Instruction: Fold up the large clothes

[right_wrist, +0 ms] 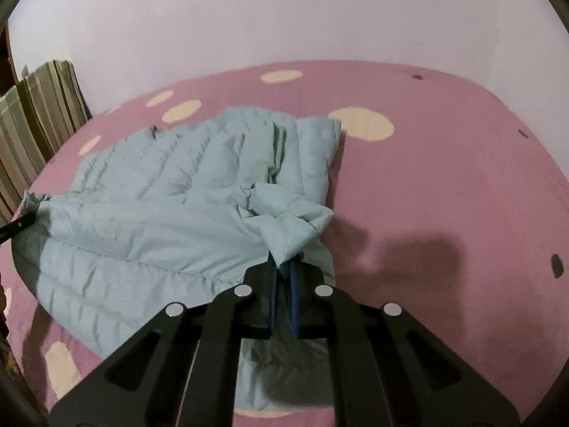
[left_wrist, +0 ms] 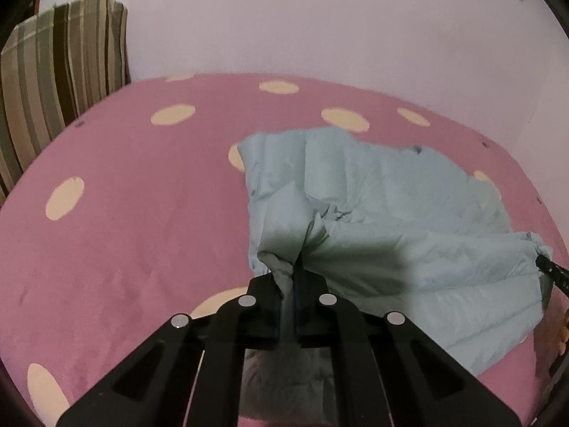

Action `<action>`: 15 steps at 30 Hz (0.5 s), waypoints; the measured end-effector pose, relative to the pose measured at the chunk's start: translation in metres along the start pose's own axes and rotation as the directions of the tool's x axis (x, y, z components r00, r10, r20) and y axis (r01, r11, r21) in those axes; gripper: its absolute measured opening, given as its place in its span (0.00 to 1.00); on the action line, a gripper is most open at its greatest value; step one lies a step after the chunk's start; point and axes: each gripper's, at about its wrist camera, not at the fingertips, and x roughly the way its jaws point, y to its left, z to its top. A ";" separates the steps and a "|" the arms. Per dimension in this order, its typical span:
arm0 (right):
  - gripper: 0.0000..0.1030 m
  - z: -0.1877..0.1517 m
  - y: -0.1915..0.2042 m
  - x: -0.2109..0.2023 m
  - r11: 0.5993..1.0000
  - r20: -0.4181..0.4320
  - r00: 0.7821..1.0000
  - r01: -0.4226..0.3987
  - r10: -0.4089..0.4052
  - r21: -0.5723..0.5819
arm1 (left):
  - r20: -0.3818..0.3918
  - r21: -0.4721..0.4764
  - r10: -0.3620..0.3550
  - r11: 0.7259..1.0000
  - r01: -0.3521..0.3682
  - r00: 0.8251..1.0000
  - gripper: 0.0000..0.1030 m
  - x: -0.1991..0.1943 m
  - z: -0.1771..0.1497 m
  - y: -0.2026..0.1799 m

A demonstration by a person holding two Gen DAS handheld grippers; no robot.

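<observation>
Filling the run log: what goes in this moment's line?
left hand-held gripper: shut on jacket | right hand-held gripper: shut on jacket | bed

The jacket (right_wrist: 170,220) is quilted cloth with a slight sheen; the bedspread (left_wrist: 142,235) matt and velvety; the striped cushion (left_wrist: 60,82) woven fabric.

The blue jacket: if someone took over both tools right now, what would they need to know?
Left tool: shut on the jacket, near hem corner.
Right tool: shut on the jacket's other near corner.
The jacket lies spread on the pink spotted bed, near edge lifted between the tools.
Done: both corners gripped.
Left: probably carry the near edge over to the far side, lay it flat, then finish folding.
</observation>
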 end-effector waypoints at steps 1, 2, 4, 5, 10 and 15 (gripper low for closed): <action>0.05 0.004 0.000 -0.003 1.000 0.010 1.000 -0.004 0.004 0.003 | 0.016 0.002 0.002 1.000 -0.002 1.000 0.05 -0.005 0.004 -0.001; 0.05 0.008 -0.001 -0.008 1.000 0.024 1.000 -0.012 0.012 0.007 | 0.029 0.003 0.011 1.000 -0.011 1.000 0.04 -0.010 0.008 -0.002; 0.05 0.017 -0.001 -0.016 1.000 0.049 0.999 -0.022 0.021 0.014 | 0.047 0.000 0.021 1.000 -0.021 0.999 0.04 -0.015 0.016 -0.004; 0.05 0.022 0.000 -0.020 1.000 0.064 0.998 -0.025 0.024 0.015 | 0.059 -0.002 0.029 1.000 -0.029 0.998 0.04 -0.018 0.023 -0.005; 0.04 0.052 0.002 -0.023 0.999 0.124 0.992 -0.030 0.028 0.016 | 0.093 0.003 0.062 0.998 -0.062 0.994 0.04 -0.019 0.050 -0.010; 0.04 0.088 0.002 -0.009 0.999 0.157 0.987 -0.042 0.037 0.028 | 0.129 0.015 0.091 0.995 -0.094 0.987 0.04 -0.010 0.083 -0.014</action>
